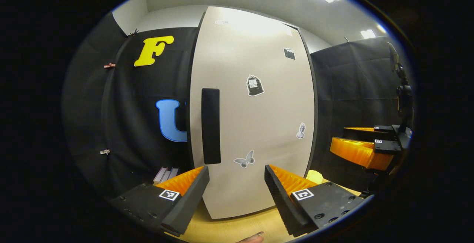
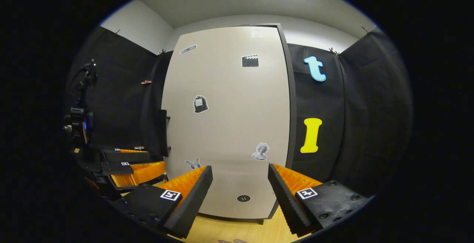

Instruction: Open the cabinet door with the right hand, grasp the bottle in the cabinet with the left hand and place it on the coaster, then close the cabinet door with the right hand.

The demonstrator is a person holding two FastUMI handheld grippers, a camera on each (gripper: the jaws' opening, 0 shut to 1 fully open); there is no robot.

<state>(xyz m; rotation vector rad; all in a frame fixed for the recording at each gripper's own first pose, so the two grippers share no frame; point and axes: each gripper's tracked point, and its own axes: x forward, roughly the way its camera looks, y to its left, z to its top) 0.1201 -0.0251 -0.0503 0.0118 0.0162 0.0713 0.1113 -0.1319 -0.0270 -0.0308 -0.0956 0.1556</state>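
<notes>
The beige cabinet door (image 1: 255, 124) stands shut in front of me, so the bottle is hidden. Its tall black handle (image 1: 211, 126) runs down the door's left side in the left gripper view; in the right gripper view the handle (image 2: 163, 132) sticks out edge-on from the door (image 2: 229, 124). My left gripper (image 1: 237, 195) is open and empty, a short way in front of the door's lower part. My right gripper (image 2: 240, 198) is also open and empty, facing the door's lower middle. A pale yellow object (image 1: 314, 176), possibly the coaster, lies at the cabinet's right foot.
The cabinet stands on a light wooden tabletop (image 1: 229, 230). The right gripper (image 1: 364, 150) shows at the right of the left gripper view, the left gripper (image 2: 129, 165) at the left of the right gripper view. Small grey blocks (image 1: 166, 174) lie left of the cabinet.
</notes>
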